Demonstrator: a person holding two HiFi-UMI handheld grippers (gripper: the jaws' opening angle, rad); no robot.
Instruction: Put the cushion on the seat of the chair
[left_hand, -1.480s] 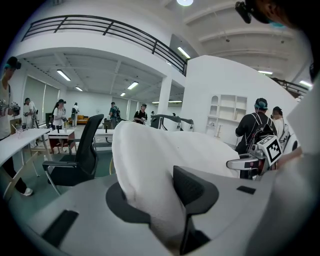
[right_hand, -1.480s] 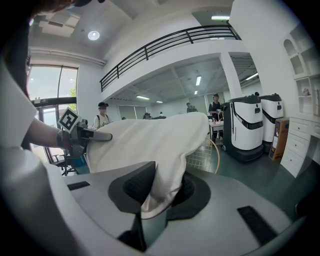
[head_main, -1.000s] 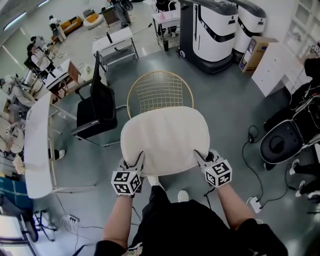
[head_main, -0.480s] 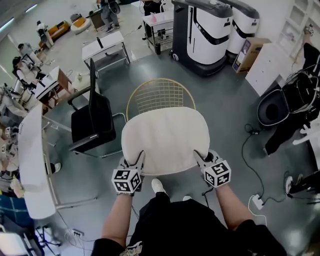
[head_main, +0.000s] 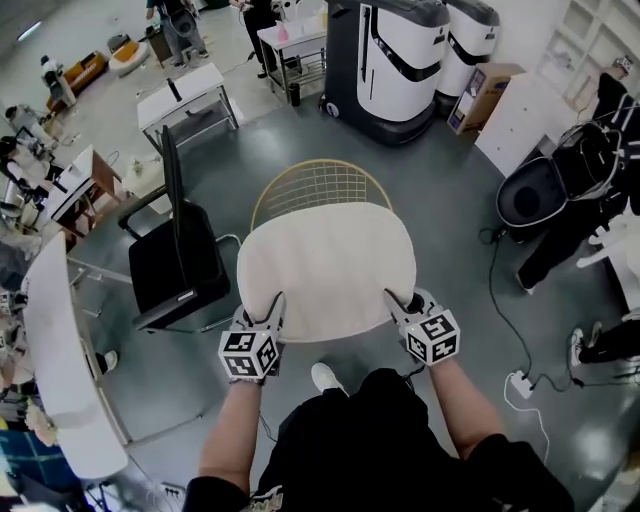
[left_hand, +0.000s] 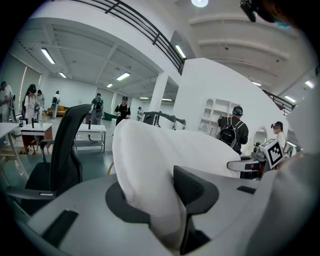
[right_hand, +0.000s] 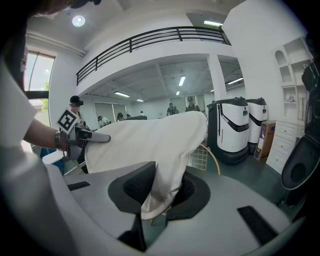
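A cream, rounded cushion (head_main: 328, 268) hangs level in the air between both grippers, over the near part of the gold wire chair (head_main: 318, 189). My left gripper (head_main: 268, 312) is shut on the cushion's near left edge, and the right gripper (head_main: 397, 304) is shut on its near right edge. In the left gripper view the cushion (left_hand: 145, 175) bulges thick between the dark pads. The right gripper view shows a thin fold of the cushion (right_hand: 160, 175) pinched between the jaws, with the chair's wire back (right_hand: 202, 155) just beyond. The seat is hidden under the cushion.
A black office chair (head_main: 175, 250) stands close on the left beside a white table (head_main: 55, 340). Two large white and black machines (head_main: 390, 55) stand behind the wire chair. A black round seat (head_main: 535, 200), cables and a power strip (head_main: 520, 383) lie on the floor at right.
Both grippers have carried the cushion forward toward the wire chair, which now sits closer and more under the cushion. The grip on both edges is unchanged.
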